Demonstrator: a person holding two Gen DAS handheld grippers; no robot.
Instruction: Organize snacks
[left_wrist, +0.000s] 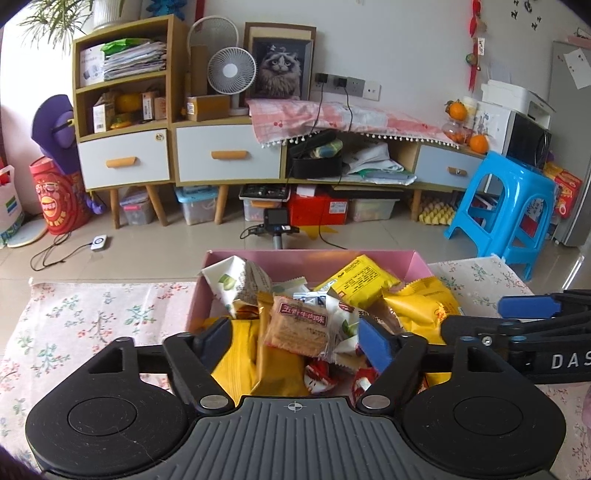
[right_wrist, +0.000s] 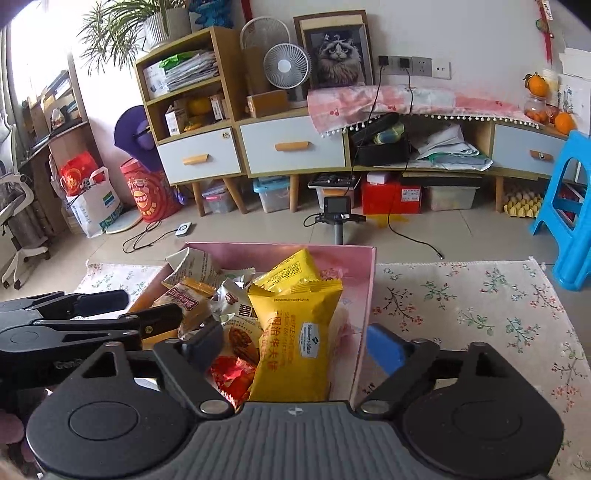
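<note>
While both grippers hang over the pink box (left_wrist: 413, 264) on the floral cloth (left_wrist: 92, 314), the snacks (left_wrist: 297, 325) lie heaped inside it. Left gripper (left_wrist: 295, 334): jaws wide, nothing pinched. Right gripper (right_wrist: 295, 345): jaws wide, straddling the box's right wall and a yellow packet (right_wrist: 295, 321), gripping nothing. Step, by judgement: packets just dropped in. Next move calls for locating any remaining snack outside the box.

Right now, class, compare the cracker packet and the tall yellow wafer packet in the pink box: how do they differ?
The cracker packet is clear, showing brown crackers; the yellow wafer packet is opaque. The cracker packet looks squarish, the yellow wafer packet longer. Both are sealed snacks lying among others in the pink box.
</note>
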